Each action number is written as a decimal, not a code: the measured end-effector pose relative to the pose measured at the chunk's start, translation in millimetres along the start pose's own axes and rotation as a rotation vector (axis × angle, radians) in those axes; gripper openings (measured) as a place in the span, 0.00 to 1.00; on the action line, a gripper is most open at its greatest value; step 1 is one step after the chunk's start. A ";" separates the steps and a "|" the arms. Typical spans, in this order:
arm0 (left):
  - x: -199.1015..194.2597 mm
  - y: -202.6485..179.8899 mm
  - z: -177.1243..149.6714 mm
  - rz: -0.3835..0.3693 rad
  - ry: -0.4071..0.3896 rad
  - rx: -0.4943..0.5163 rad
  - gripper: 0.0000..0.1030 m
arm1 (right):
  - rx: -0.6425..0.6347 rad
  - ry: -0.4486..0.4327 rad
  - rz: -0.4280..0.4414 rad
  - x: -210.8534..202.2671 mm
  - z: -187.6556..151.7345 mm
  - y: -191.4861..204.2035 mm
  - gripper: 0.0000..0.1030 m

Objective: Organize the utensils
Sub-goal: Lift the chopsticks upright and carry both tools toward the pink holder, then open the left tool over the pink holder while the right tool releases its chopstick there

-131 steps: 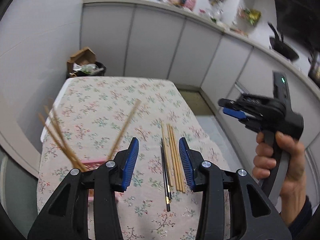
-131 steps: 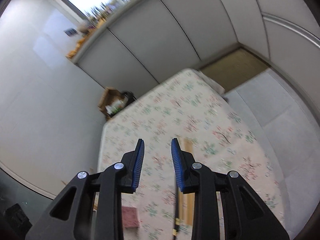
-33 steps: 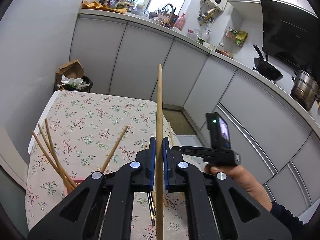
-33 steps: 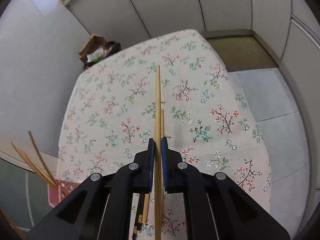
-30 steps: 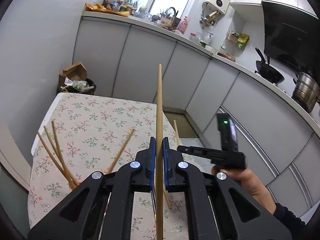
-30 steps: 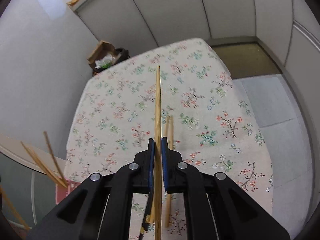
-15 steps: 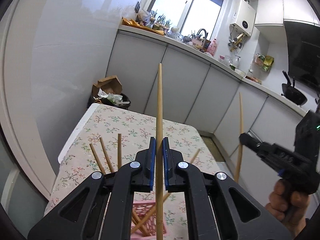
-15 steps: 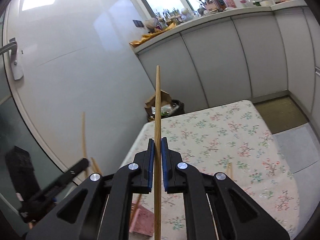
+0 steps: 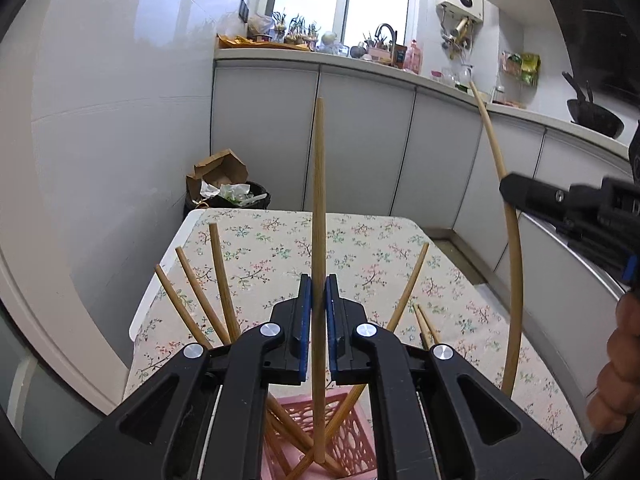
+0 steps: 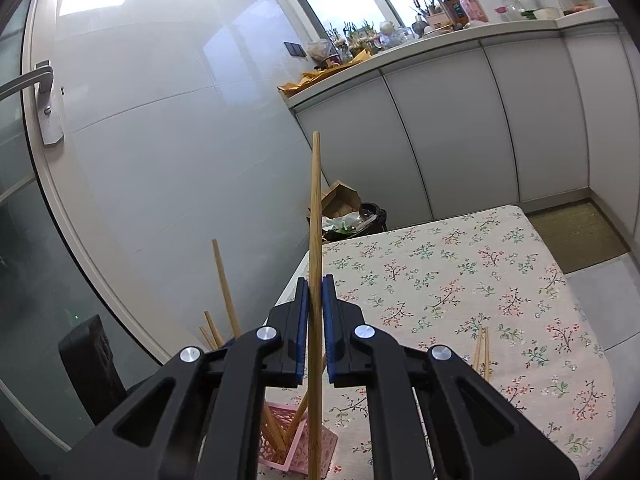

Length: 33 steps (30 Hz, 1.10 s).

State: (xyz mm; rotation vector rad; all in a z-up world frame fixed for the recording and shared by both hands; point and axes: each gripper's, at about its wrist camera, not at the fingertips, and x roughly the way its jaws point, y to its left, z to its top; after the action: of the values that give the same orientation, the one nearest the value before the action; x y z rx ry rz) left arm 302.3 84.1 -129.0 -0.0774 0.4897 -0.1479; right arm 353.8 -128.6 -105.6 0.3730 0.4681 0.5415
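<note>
My left gripper (image 9: 316, 292) is shut on a wooden chopstick (image 9: 319, 200) held upright, its lower end inside the pink lattice holder (image 9: 352, 440). Several chopsticks (image 9: 218, 280) lean in that holder. My right gripper (image 10: 315, 292) is shut on another wooden chopstick (image 10: 315, 220), upright, just right of the pink holder (image 10: 316, 448). In the left wrist view the right gripper (image 9: 516, 192) and its chopstick (image 9: 508, 240) show at the right. A few loose chopsticks (image 10: 482, 350) lie on the floral tablecloth (image 10: 460, 280).
A bin with a cardboard box (image 9: 224, 184) stands beyond the table's far edge. White cabinets (image 9: 360, 140) run along the back and right. A glass door with a handle (image 10: 36, 92) is at the left.
Both grippers picked chopsticks off the table and swung them upright. The left one has moved over the pink holder and lowered its chopstick into it; the right one has come beside it.
</note>
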 end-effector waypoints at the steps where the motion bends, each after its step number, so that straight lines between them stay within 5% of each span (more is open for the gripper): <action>1: 0.9 -0.2 -1.6 0.002 0.011 0.004 0.06 | -0.001 -0.003 0.002 -0.3 -0.2 -0.3 0.07; 13: -4.7 0.0 -28.7 0.039 0.063 0.029 0.08 | -0.048 -0.019 0.039 0.2 -9.2 16.1 0.07; 14: -6.6 0.7 -29.1 0.035 0.076 0.020 0.08 | -0.057 -0.020 0.037 1.0 -10.7 18.3 0.07; 17: -11.2 5.6 -26.2 0.035 0.128 -0.026 0.29 | -0.064 -0.013 0.029 4.9 -14.8 22.0 0.07; 33: -62.9 45.1 16.9 0.033 0.123 -0.265 0.36 | -0.002 -0.089 -0.028 29.0 -45.0 44.9 0.07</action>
State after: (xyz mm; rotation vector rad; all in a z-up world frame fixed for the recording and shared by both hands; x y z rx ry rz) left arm 261.0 139.2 -90.0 -0.3207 0.6311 -0.0546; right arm 334.6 -66.8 -132.0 0.3864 0.3864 0.4963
